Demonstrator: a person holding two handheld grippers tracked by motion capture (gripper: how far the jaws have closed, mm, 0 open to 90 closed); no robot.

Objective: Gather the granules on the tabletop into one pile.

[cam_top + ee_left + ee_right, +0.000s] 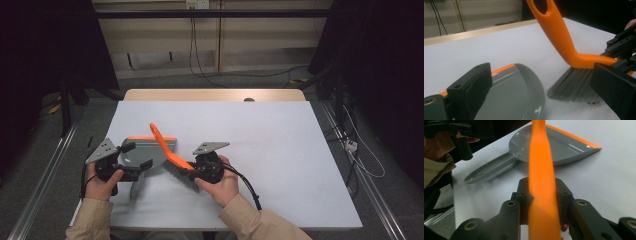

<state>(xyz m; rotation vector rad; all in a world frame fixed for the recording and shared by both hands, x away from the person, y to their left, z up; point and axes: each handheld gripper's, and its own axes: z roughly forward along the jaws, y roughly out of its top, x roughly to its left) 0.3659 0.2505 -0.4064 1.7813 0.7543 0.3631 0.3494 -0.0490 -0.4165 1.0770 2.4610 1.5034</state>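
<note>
A grey dustpan (152,150) with an orange front lip lies flat on the white table (280,150), its handle (135,189) pointing toward the person. My left gripper (137,156) hovers over the pan's rear with its jaws wide apart and nothing between them. In the left gripper view, the left gripper (541,75) looks down on the pan (519,95). My right gripper (192,172) is shut on an orange hand brush (167,147), whose grey bristles (574,85) touch the table just right of the pan. The right gripper (541,187) clamps the brush's orange back (541,165). Small dark crumbs (594,102) lie by the bristles.
The table's wooden far edge (215,95) borders a floor with cables. Open white surface stretches to the right and behind the pan. The person's left hand (439,142) and sleeve sit beyond the pan's handle (489,168) in the right gripper view.
</note>
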